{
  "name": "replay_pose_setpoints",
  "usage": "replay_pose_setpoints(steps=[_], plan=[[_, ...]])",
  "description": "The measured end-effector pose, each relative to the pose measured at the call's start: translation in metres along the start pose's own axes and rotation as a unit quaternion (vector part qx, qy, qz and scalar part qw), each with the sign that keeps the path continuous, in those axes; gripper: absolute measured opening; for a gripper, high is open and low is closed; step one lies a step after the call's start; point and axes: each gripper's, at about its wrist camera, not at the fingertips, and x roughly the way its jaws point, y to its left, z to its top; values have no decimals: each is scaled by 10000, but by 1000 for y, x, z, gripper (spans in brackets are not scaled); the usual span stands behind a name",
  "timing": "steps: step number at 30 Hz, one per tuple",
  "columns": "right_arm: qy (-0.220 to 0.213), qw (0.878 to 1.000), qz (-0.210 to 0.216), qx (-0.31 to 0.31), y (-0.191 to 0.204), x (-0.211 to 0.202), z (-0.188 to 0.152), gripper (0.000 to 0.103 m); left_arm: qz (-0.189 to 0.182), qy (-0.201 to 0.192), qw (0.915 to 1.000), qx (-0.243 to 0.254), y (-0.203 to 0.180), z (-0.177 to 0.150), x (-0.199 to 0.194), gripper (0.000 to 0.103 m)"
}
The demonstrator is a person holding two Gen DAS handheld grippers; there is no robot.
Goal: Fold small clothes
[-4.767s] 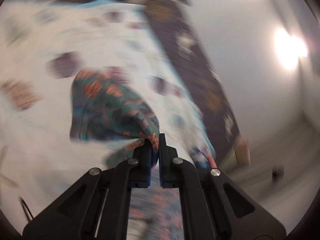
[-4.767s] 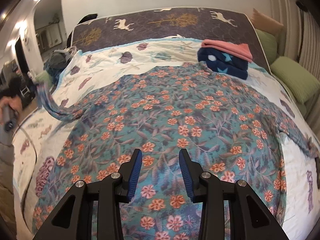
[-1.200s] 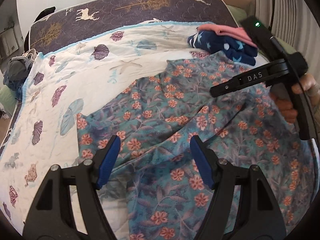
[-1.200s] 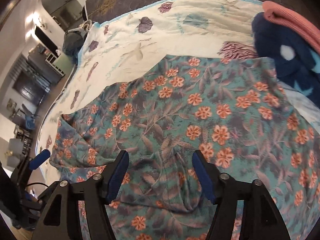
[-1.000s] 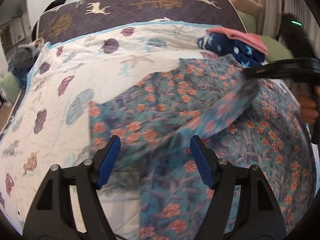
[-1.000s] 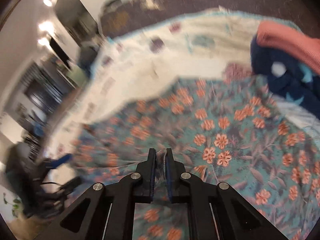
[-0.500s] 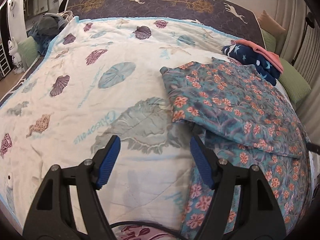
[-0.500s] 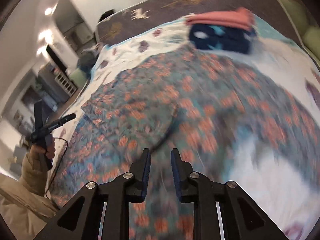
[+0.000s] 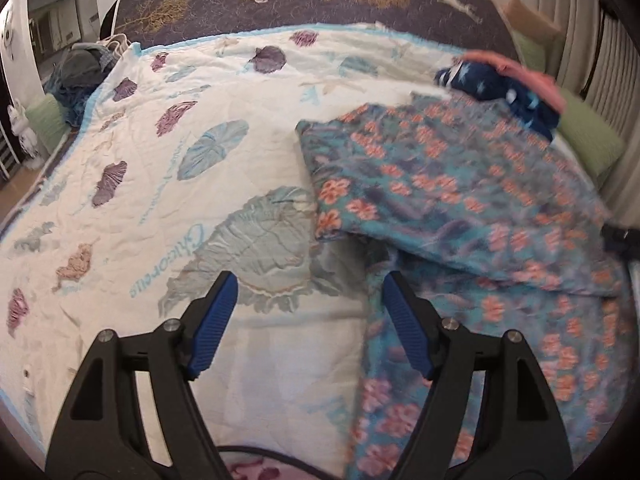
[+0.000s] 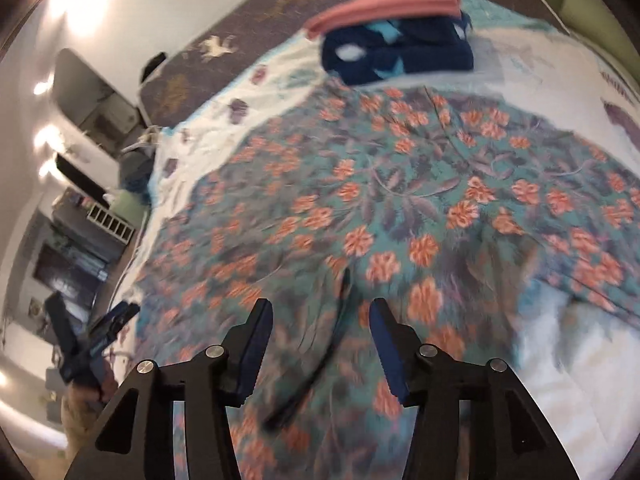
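Right gripper, shut on cloth a second ago, opens its jaws empty above the floral garment; the left gripper hangs open, empty, beside its folded-over half on the quilt: one fold laid, more likely due

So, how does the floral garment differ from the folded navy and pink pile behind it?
The floral garment is large, spread wide, folded only partly; the navy and pink pile is small, compact, stacked. The garment has teal cloth with orange flowers; the pile is navy with pale stars under plain pink. Both lie on the bedspread.
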Motion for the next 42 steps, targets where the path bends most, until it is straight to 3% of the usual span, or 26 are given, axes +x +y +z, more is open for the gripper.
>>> replay_pose_setpoints(steps=[1,2,3,4,8,10,14,16,18,20,22,23,26,27,29,33,38,42], plan=[[-25,10000,34,59,1,6,3,51,45,38,10000,32,-1,1,4,76],[-45,10000,14,2,5,9,5,38,75,56,9999,48,-2,3,6,76],[0,9998,-48,-174,15,13,7,6,123,37,9999,81,-3,5,8,76],[6,9997,-79,-212,22,14,9,3,186,-3,9998,107,-4,8,9,76],[-736,9956,372,-439,55,-24,27,3,682,-130,9976,-72,1,18,12,76],[-1228,9903,451,-467,62,-52,40,3,641,-108,9976,-242,8,19,12,76],[-1824,9828,-39,-271,42,-88,57,3,520,-162,9980,-324,15,12,6,76],[-1696,9851,-278,9,16,-83,64,3,262,-131,9986,-449,17,10,3,76],[-1366,9898,-218,333,-8,-65,65,4,-252,-161,9978,-594,15,10,-3,76],[-1126,9922,-305,440,-20,-51,58,5,-480,-227,9975,-472,7,12,-7,76],[-1030,9925,-464,461,-28,-38,54,6,-247,-235,9994,-44,-10,16,-4,77],[-1013,9924,-483,498,-31,-35,52,6,71,-188,9996,216,-20,19,3,77],[-1050,9902,-627,678,-41,-33,52,9,603,-97,9969,500,-29,24,24,77],[-1075,9892,-674,739,-42,-36,51,12,865,-89,9947,556,-27,25,28,81],[-1140,9869,-771,839,-48,-46,49,20,1052,-153,9930,512,-19,24,30,88],[-1321,9849,-763,819,-56,-72,41,23,1383,-250,9896,311,-5,18,20,88],[-1416,9788,-875,1197,-85,-105,20,25,1234,-237,9918,-231,13,15,0,82],[-1358,9694,-1267,1607,-111,-122,-2,25,444,-705,9952,-520,9,29,-35,82]])
